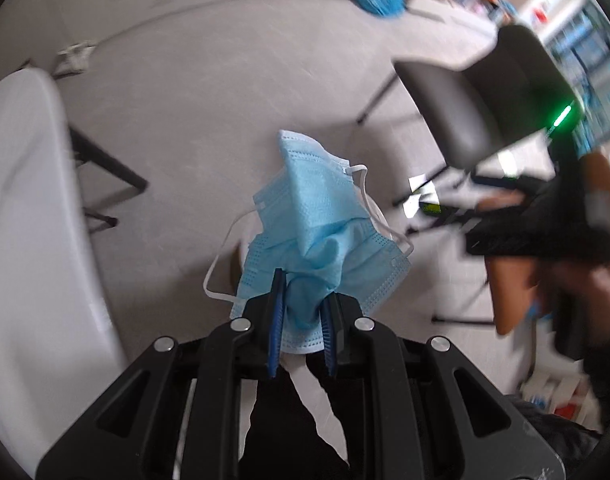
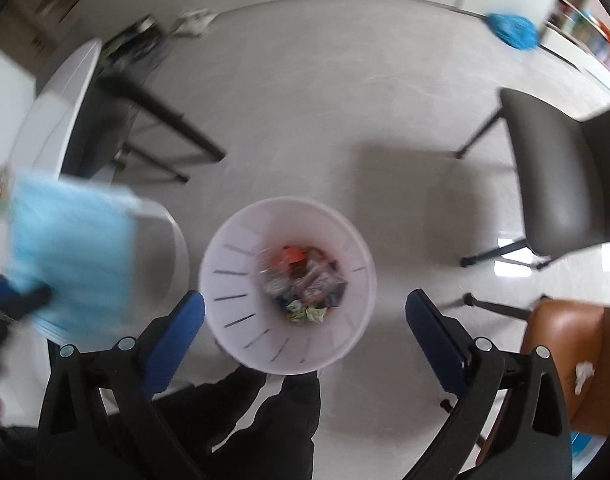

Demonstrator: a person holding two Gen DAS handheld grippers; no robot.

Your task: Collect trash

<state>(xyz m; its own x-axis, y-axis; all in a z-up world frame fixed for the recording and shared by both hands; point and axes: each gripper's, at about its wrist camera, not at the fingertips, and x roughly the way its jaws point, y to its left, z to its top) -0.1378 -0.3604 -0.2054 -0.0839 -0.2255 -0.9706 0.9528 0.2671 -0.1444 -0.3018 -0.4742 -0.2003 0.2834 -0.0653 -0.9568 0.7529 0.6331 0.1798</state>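
My left gripper (image 1: 303, 308) is shut on a crumpled light blue face mask (image 1: 317, 216), held in the air above the grey floor, its white ear loops hanging loose. The same mask (image 2: 71, 252) shows blurred at the left of the right wrist view, held by the left gripper's fingers (image 2: 13, 294). My right gripper (image 2: 305, 320) is open and empty, directly above a white round trash bin (image 2: 233, 292) that holds several crumpled wrappers (image 2: 305, 280). The right gripper (image 1: 545, 232) also shows as a dark shape at the right of the left wrist view.
A white table (image 1: 29, 208) stands at the left with dark legs (image 2: 161, 116). A dark grey chair (image 2: 557, 176) stands at the right, and a brown chair (image 2: 573, 360) with a white crumpled tissue (image 2: 584, 376) on it. A blue mop head (image 2: 513, 30) lies far back.
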